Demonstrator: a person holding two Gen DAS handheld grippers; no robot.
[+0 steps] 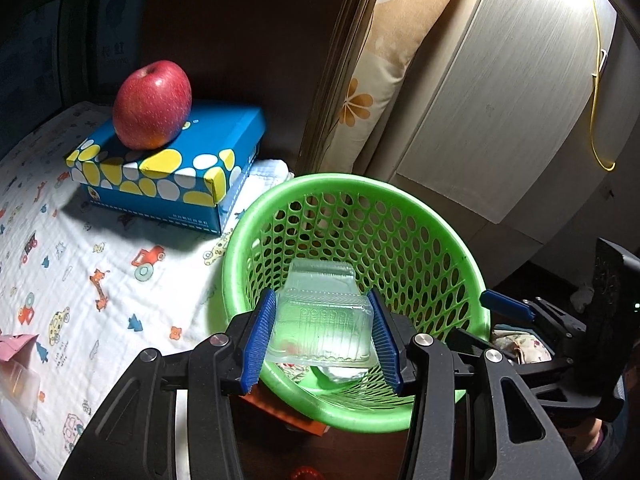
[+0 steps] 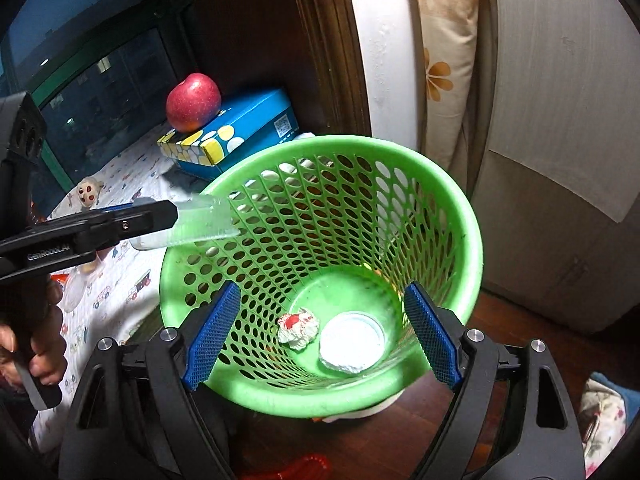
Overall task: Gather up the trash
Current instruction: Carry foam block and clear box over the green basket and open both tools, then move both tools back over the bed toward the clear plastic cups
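One green basket [image 2: 452, 208] stands on the dark floor beside the bed [image 1: 100, 264], and everything else is placed from it. Inside, on its bottom, lie two pieces of trash: one crumpled tissue [image 2: 298, 328] with red marks, and one round white lid [image 2: 352, 344] touching it on the right. One clear plastic tray [image 1: 320, 320] hangs over the basket's mouth, near the rim on the bed side. Behind the basket, on the bed, sits one blue box [image 1: 176, 168] with yellow and white spots, and one red apple [image 1: 152, 104] rests on top of it. One small toy face [image 2: 88, 194] lies on the bed left of the basket.

There are two grippers. The left gripper [image 1: 320, 344] pinches the tray between its blue pads [image 1: 258, 344], which press on the tray's two sides; the jaws stand narrow, only as wide as the tray. The right gripper [image 2: 320, 340] hovers above the basket's near rim with its jaws spread wide and nothing between them; its pads [image 2: 212, 340] touch nothing. A hand [image 2: 44, 356] grips the left gripper's handle.
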